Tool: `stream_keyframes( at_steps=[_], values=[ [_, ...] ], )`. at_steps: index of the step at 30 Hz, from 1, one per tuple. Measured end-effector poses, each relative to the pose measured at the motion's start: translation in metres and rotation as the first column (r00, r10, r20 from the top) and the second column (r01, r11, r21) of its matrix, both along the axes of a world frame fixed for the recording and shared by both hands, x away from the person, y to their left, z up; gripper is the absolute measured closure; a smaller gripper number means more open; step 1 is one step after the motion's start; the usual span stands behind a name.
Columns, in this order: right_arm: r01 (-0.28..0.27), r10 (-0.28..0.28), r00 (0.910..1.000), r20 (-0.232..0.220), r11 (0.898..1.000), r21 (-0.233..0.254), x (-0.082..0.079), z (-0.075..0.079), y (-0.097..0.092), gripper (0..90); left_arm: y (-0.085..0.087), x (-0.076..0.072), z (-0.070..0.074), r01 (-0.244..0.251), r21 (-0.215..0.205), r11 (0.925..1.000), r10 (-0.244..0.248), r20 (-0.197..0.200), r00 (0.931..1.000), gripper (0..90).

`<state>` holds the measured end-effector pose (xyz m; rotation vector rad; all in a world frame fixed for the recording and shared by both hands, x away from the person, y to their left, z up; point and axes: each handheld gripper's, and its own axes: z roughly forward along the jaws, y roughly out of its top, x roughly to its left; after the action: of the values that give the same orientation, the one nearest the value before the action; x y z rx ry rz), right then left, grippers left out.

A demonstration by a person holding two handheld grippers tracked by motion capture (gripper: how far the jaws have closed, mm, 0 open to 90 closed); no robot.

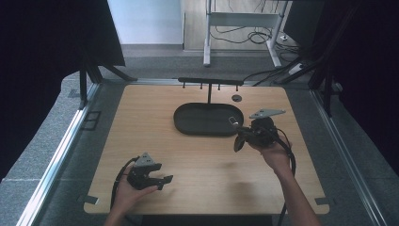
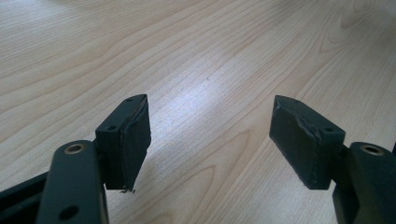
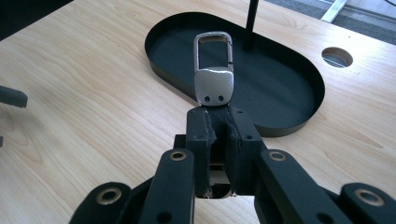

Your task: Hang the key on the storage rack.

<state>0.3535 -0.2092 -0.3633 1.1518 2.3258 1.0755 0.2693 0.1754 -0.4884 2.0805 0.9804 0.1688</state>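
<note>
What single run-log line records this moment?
right gripper: shut on key clip | clip: over black tray rim | left gripper: open, nothing between, above table

Wooden table (image 1: pixel 202 155), black oval tray (image 1: pixel 188 123) near its far edge, black hook rack (image 1: pixel 210 82) standing in the tray, right gripper (image 1: pixel 234 121) holding a small metal clip (image 1: pixel 232 120) over the tray's right end, left gripper (image 1: pixel 165 181) low above the near-left table, jaws apart

L gripper (image 1: pixel 165 179) blk, grey tri plate | R gripper (image 1: pixel 238 136) same | blk cables
</note>
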Motion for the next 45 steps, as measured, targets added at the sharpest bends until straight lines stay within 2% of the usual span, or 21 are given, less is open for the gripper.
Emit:
stream_keyframes(
  at_steps=[15,29,45],
  values=[
    [0.031,-0.031,0.9994,0.017,0.999,0.016,0.012,0.009,-0.003,80.9,0.000,0.000,0.000,0.001,0.002,1.0000,-0.001,0.001,1.0000,29.9],
    [0.060,-0.060,0.9981,0.010,0.998,0.004,0.027,0.012,-0.005,80.8,-0.002,0.000,0.000,0.003,0.005,1.0000,-0.003,-0.002,1.0000,29.9],
    [0.090,-0.090,0.9960,-0.001,0.996,0.023,0.049,0.013,-0.006,80.8,-0.002,0.000,0.000,0.008,0.001,1.0000,-0.008,-0.005,1.0000,29.9]
  ],
)
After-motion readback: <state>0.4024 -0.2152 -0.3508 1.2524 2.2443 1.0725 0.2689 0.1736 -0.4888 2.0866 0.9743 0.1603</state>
